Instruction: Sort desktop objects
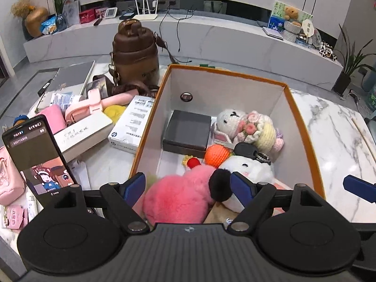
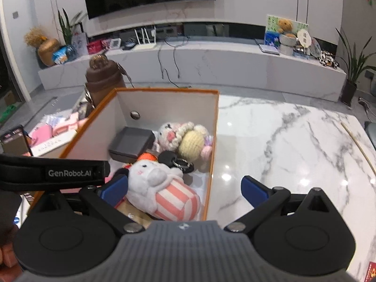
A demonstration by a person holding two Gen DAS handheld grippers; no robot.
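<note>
An orange-rimmed box (image 1: 303, 127) (image 2: 212, 141) stands on the marble table. It holds a dark grey case (image 1: 188, 129), a crocheted doll (image 1: 249, 127), an orange ball (image 1: 216, 155), a black car key (image 1: 246, 150) and a white plush (image 2: 162, 188). My left gripper (image 1: 188, 185) hangs over the box's near end, its jaws wide apart on either side of a pink fluffy plush (image 1: 178, 197) with a black pompom; I cannot tell if the pads touch it. My right gripper (image 2: 185, 188) is open and empty above the box's right wall.
Left of the box lie a white HP carton (image 1: 134, 127), a long white box (image 1: 84, 136), pink items (image 1: 77, 112), a phone (image 1: 35, 150), a laptop (image 1: 72, 77) and a brown bottle (image 1: 134, 54). Bare marble (image 2: 293, 152) lies right of the box.
</note>
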